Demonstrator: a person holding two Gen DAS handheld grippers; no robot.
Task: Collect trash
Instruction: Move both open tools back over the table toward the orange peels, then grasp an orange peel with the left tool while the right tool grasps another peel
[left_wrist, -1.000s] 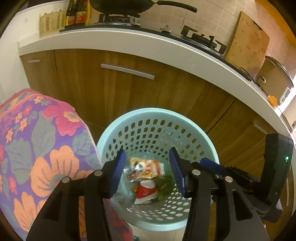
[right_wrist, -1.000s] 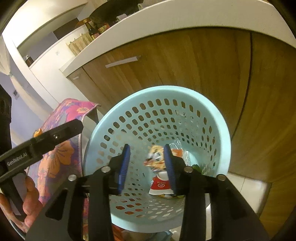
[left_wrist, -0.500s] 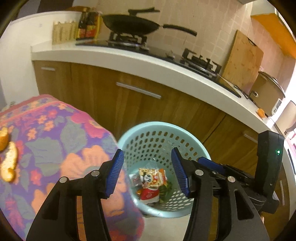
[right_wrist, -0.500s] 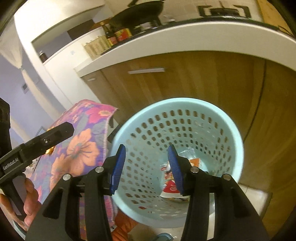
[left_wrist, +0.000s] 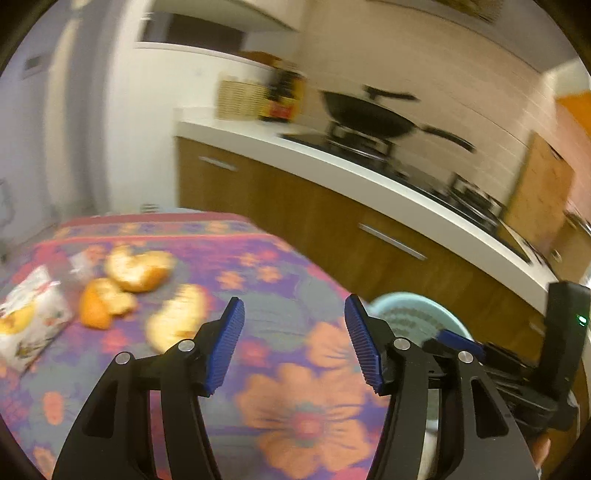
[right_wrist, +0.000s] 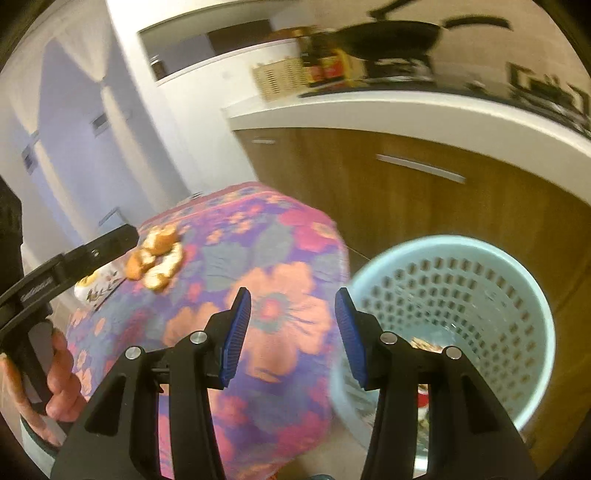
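Note:
Several orange peel pieces (left_wrist: 136, 267) and a white snack packet (left_wrist: 26, 325) lie on the flowered tablecloth (left_wrist: 303, 410) at the left of the left wrist view. My left gripper (left_wrist: 293, 343) is open and empty above the cloth, to the right of the peels. The peels (right_wrist: 157, 260) also show in the right wrist view. My right gripper (right_wrist: 291, 332) is open and empty, between the table and the light blue perforated basket (right_wrist: 458, 258). Wrappers (right_wrist: 423, 345) lie in the basket's bottom, mostly hidden.
Wooden cabinets (right_wrist: 443, 206) under a white countertop (left_wrist: 332, 158) stand behind the table and basket. A black wok (left_wrist: 369, 114), bottles and a wicker box sit on the counter. The basket (left_wrist: 417, 314) stands on the floor at the table's right edge.
Both grippers have swung left and up, away from the basket toward the table. The peels and the packet have come into view. Both jaws stay open and empty.

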